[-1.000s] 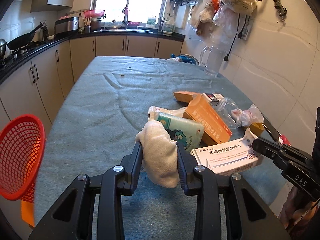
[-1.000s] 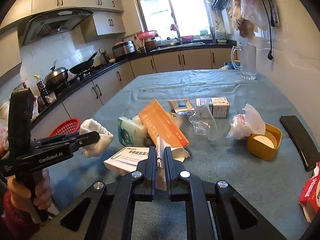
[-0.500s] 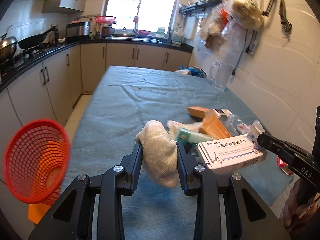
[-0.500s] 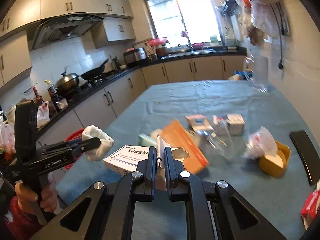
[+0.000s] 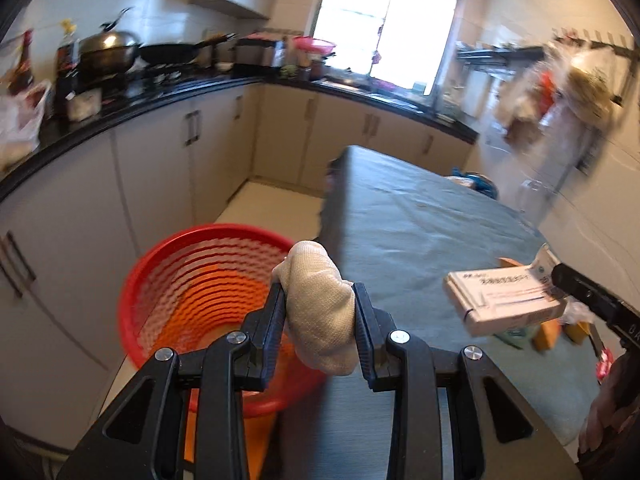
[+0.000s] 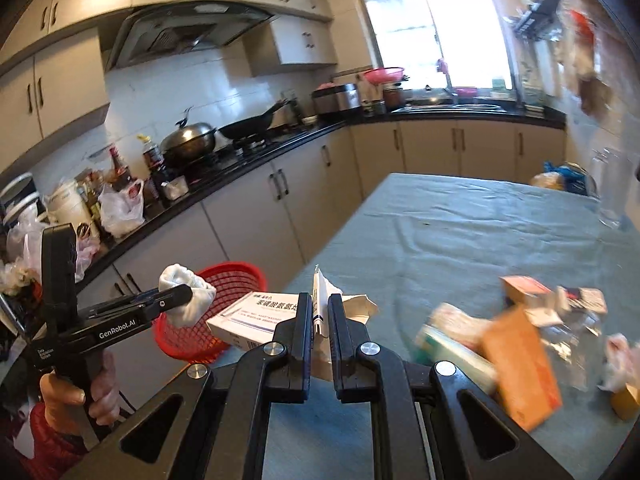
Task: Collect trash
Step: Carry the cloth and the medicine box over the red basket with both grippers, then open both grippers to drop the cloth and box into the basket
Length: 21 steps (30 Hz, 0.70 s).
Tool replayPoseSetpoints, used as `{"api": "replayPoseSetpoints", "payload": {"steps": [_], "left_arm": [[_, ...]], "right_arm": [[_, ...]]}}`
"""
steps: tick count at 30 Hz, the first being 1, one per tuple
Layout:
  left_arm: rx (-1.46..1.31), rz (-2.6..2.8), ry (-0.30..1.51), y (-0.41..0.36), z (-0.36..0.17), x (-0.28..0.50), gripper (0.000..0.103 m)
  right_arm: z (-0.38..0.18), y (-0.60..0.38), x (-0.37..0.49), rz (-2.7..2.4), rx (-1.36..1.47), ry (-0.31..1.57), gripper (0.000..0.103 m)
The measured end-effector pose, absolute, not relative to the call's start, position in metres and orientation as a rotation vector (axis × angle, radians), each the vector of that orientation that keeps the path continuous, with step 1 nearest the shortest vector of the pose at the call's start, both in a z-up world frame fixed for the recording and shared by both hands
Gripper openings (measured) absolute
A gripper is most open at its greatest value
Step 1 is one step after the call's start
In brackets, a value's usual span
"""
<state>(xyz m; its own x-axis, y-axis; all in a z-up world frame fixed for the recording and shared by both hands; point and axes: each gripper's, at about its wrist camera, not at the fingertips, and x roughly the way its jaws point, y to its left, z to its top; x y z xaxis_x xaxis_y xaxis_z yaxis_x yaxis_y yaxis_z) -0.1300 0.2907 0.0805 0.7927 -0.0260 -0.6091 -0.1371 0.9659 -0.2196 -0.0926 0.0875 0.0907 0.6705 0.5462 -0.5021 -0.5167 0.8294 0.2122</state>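
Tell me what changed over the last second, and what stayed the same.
Both grippers swung left, away from the trash pile toward the red basket, which now sits just ahead of the left gripper. The box went along, lifted off the table. Unchanged: left gripper clamped on the cloth, right gripper clamped on the box flap. Nothing released.

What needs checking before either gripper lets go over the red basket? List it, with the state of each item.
1. Left gripper shut on the white cloth: ok.
2. Right gripper shut on the white box by its torn flap: ok.
3. Cloth over the red basket mouth: cannot tell; in the left wrist view it sits at the basket's right rim.
4. Box over the basket: not ok; it looks beside the basket, at the table edge.
5. Basket upright, mouth unblocked: ok.
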Motion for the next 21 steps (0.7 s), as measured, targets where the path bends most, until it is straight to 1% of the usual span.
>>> {"api": "replayPoseSetpoints", "payload": {"steps": [5, 9, 16, 20, 21], "left_arm": [[-0.291, 0.118, 0.707, 0.326, 0.055, -0.128, 0.031], [-0.279, 0.137, 0.741, 0.337, 0.038, -0.128, 0.031], [-0.291, 0.162, 0.763, 0.351, 0.027, -0.129, 0.032], [-0.289, 0.167, 0.778, 0.351, 0.022, -0.128, 0.037], [-0.291, 0.170, 0.783, 0.351, 0.021, -0.127, 0.041]], "right_arm": [[0.082, 0.137, -0.077, 0.633, -0.012, 0.607, 0.009], [0.074, 0.173, -0.066, 0.640, -0.068, 0.620, 0.009], [0.054, 0.218, -0.053, 0.631, -0.160, 0.641, 0.009], [0.046, 0.231, -0.048, 0.638, -0.165, 0.660, 0.009], [0.044, 0.233, -0.047, 0.640, -0.169, 0.667, 0.010]]}}
